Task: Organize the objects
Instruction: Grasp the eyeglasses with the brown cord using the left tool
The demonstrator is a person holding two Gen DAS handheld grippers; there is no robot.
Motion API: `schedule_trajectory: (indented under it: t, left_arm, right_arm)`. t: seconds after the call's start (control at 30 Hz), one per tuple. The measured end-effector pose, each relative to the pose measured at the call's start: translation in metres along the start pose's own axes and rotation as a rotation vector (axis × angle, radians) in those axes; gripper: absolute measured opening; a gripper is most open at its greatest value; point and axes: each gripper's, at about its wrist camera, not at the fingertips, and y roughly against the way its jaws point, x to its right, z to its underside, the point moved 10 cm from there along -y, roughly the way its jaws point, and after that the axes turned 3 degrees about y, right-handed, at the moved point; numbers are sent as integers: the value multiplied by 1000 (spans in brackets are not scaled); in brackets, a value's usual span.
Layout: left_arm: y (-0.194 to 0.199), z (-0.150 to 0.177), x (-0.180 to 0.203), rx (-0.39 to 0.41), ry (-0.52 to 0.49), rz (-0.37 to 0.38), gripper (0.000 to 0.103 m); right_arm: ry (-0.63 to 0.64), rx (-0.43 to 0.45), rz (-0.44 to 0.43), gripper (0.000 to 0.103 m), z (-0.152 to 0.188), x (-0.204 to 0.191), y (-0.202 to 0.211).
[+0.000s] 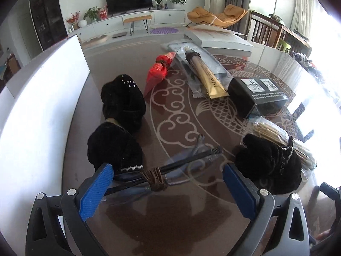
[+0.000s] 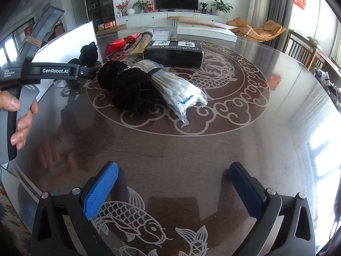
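Observation:
My left gripper (image 1: 168,189) is open and low over the table. Between its blue pads (image 1: 96,189) lies a bundle of black sticks (image 1: 170,166) in clear wrap, tied with brown cord. Just left of the fingers sit two black velvet pouches (image 1: 115,147), (image 1: 123,100); a third pouch (image 1: 268,160) (image 2: 127,85) lies to the right against a pack of cotton swabs (image 1: 277,132) (image 2: 177,87). My right gripper (image 2: 172,189) is open over bare table, well short of the pouch and swabs.
Farther back lie a black box (image 1: 257,93) (image 2: 172,53), a gold tube (image 1: 204,74), a red packet (image 1: 157,72) and a flat white box (image 1: 217,38). A large white box (image 1: 42,98) (image 2: 64,49) borders the left. A hand (image 2: 23,115) grips the left tool's handle.

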Motion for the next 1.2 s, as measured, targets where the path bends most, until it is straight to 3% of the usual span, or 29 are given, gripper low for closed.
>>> schedule_trajectory:
  t: [0.13, 0.23, 0.4, 0.47, 0.5, 0.53, 0.63, 0.77, 0.8, 0.83, 0.9, 1.0, 1.1, 1.2]
  left_arm:
    - [21, 39, 24, -3, -75, 85, 103]
    - [26, 45, 22, 18, -89, 37, 103]
    - [9, 28, 14, 11, -48, 14, 103]
    - [5, 24, 17, 4, -61, 16, 69]
    - [7, 22, 18, 10, -62, 17, 48]
    - [10, 23, 18, 5, -57, 6, 20]
    - [25, 40, 17, -13, 30, 10, 16]
    - [49, 74, 17, 17, 122, 1, 19]
    - [52, 78, 17, 29, 106, -9, 29]
    - [51, 79, 16, 35, 81, -29, 54]
    - [45, 78, 11, 33, 48, -66, 80]
    - [39, 73, 3, 42, 64, -51, 86]
    - [33, 73, 6, 15, 44, -49, 103]
    - [31, 72, 7, 16, 40, -42, 103]
  right_arm:
    - [-1, 0, 0, 103, 0, 0, 0]
    - [0, 1, 0, 103, 0, 0, 0]
    - [-1, 1, 0, 103, 0, 0, 0]
    - [-2, 2, 1, 103, -1, 0, 0]
    - [-2, 2, 1, 103, 0, 0, 0]
    - [-2, 2, 2, 103, -1, 0, 0]
    - [-2, 2, 2, 103, 0, 0, 0]
    - [-3, 2, 2, 103, 0, 0, 0]
    - [-2, 2, 2, 103, 0, 0, 0]
    - [-3, 2, 2, 103, 0, 0, 0]
    - [-3, 3, 2, 103, 0, 0, 0]
    - [-3, 3, 2, 103, 0, 0, 0]
    - [-4, 4, 3, 103, 0, 0, 0]
    - [-5, 4, 4, 103, 0, 0, 0]
